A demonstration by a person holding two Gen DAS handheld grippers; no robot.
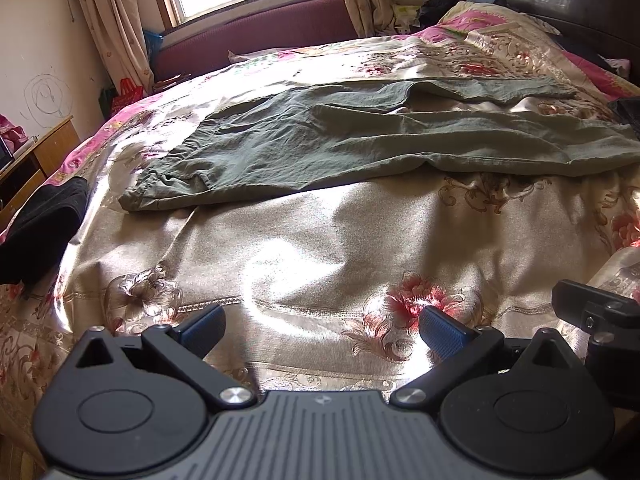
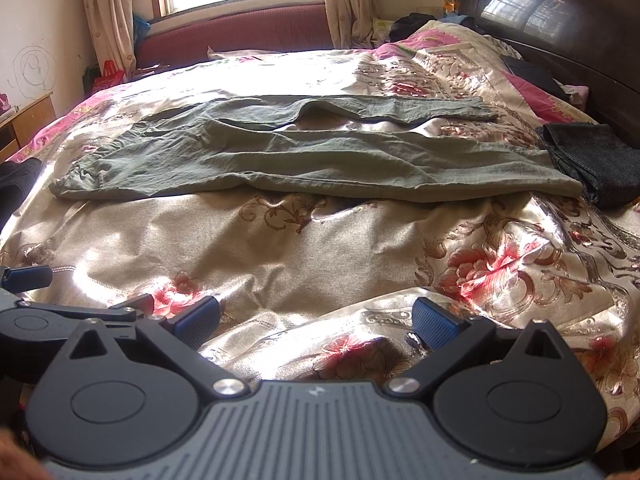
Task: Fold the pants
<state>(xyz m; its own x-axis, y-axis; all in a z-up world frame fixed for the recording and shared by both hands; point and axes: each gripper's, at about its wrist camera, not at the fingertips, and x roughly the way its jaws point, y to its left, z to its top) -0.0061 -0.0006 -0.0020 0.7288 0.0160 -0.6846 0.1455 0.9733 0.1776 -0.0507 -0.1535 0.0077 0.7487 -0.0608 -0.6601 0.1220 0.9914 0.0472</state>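
Matt crinkled cloth pants (image 2: 280,160) on glossy (satiny) bedspread (image 2: 280,248)

In my left wrist view, the pants (image 1: 360,140) ran past the right edge, hiding their hems. A black garment (image 1: 44,224) was cut by the left edge. In my right view, the dark jeans (image 2: 592,160) were likewise clipped at the right edge.

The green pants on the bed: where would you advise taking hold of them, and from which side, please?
Probably at the near long edge of the green pants: left gripper at the bunched waistband, right gripper at the near leg's hem. They lie spread flat, legs apart, so a low approach from the near side could pinch under that edge.
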